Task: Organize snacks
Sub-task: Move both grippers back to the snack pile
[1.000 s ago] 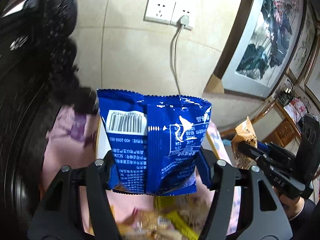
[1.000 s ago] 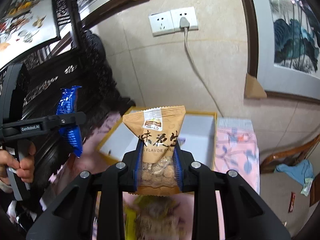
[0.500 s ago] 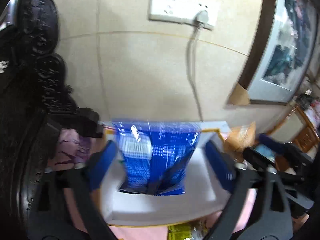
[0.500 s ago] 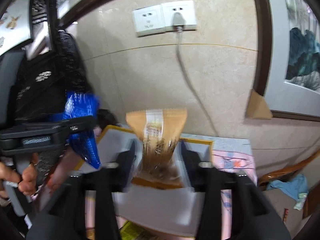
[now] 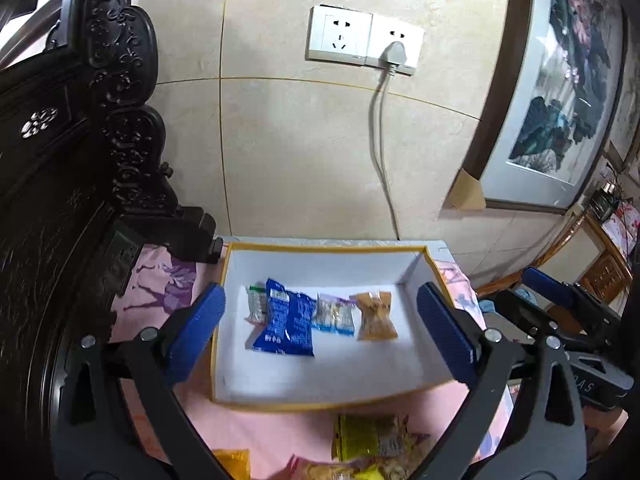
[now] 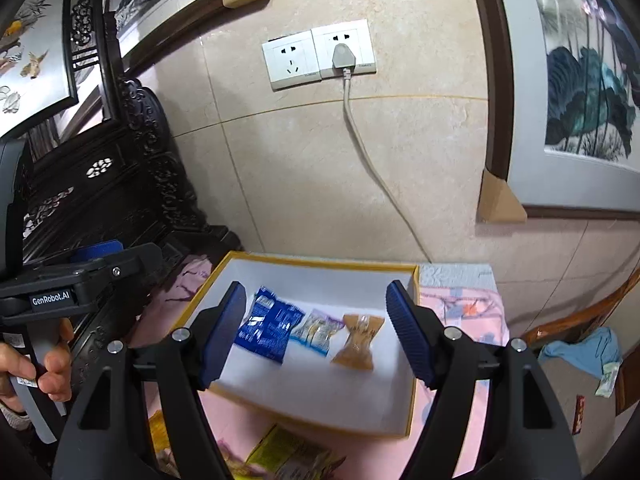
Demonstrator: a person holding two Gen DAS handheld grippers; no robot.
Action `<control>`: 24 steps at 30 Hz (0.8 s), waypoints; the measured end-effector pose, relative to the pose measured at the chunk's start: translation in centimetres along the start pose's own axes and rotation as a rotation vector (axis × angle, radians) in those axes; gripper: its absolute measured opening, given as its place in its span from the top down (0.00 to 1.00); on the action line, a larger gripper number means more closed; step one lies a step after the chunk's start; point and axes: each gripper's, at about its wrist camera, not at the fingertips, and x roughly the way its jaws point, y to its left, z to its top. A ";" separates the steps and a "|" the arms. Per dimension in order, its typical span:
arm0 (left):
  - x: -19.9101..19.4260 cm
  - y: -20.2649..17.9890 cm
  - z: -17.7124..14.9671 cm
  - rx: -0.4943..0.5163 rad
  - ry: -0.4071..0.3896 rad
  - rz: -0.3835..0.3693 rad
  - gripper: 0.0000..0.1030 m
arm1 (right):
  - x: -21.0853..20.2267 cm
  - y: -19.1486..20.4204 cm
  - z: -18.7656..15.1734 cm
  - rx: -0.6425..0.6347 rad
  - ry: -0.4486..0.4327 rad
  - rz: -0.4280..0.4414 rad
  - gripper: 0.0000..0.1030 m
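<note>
Left hand-held gripper (image 5: 320,332) opening, right hand-held gripper (image 6: 318,332) agape, both empty; blue packet (image 5: 286,330), tan packet (image 5: 374,316) in box (image 5: 320,398)

Left gripper (image 5: 320,328) above white box (image 5: 320,264), jaws opening, nothing between them. In box, side by side: small green-topped packet (image 5: 256,305), blue packet (image 5: 286,320), pale blue-edged packet (image 5: 335,314), tan packet (image 5: 375,315). Loose snack packets (image 5: 372,438) on pink cloth (image 5: 280,430) outside box.

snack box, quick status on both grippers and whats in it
Left gripper jaws opening, empty. Right gripper open, empty. Blue packet and tan packet lie in white box. More snacks in front, unsorted.
</note>
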 end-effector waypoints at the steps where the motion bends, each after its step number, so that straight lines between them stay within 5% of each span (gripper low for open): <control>1: -0.4 -0.1 -0.5 0.001 0.000 -0.002 0.04 | -0.6 0.1 -0.7 -0.002 0.006 0.005 0.29; 12: -5.2 0.9 -8.1 -0.031 0.060 0.012 0.04 | -4.5 1.7 -9.5 -0.025 0.125 0.047 0.29; 24: -9.0 4.0 -16.9 -0.091 0.158 0.074 0.04 | -3.5 4.9 -18.0 -0.017 0.304 0.097 0.31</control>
